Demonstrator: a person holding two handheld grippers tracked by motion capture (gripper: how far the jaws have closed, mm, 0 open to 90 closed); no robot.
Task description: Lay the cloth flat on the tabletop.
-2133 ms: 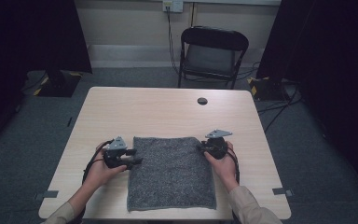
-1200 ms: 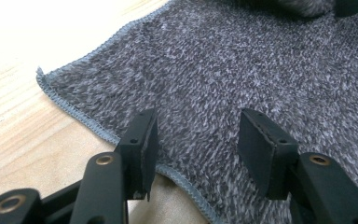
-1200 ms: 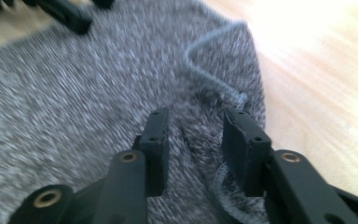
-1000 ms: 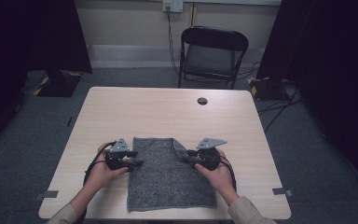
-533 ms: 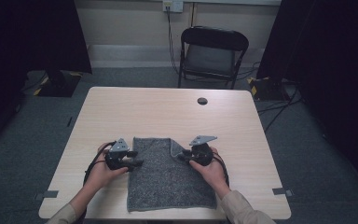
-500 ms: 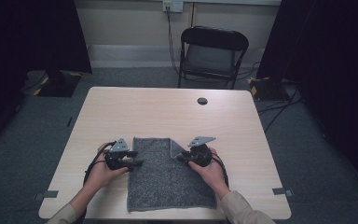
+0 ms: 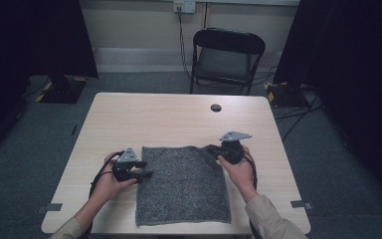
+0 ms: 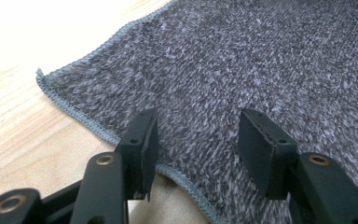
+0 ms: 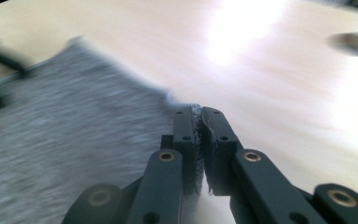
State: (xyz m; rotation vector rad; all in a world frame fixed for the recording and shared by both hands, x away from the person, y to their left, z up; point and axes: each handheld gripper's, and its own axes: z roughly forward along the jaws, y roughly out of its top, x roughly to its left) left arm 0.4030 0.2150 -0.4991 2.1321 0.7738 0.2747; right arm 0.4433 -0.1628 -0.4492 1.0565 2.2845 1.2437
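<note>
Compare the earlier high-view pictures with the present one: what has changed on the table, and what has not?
The right claw carried the grey towel's far right corner inward, then back out toward the right. Its jaws have just been closing and now pinch that corner. The left claw stayed put, open over the towel's left edge.

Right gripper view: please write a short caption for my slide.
Right gripper shut on the far corner of the grey towel above the table.

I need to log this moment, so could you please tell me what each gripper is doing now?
Left gripper: open, jaws over the grey towel's edge, not pinching it.
Right gripper: shut on the towel's far corner.
</note>
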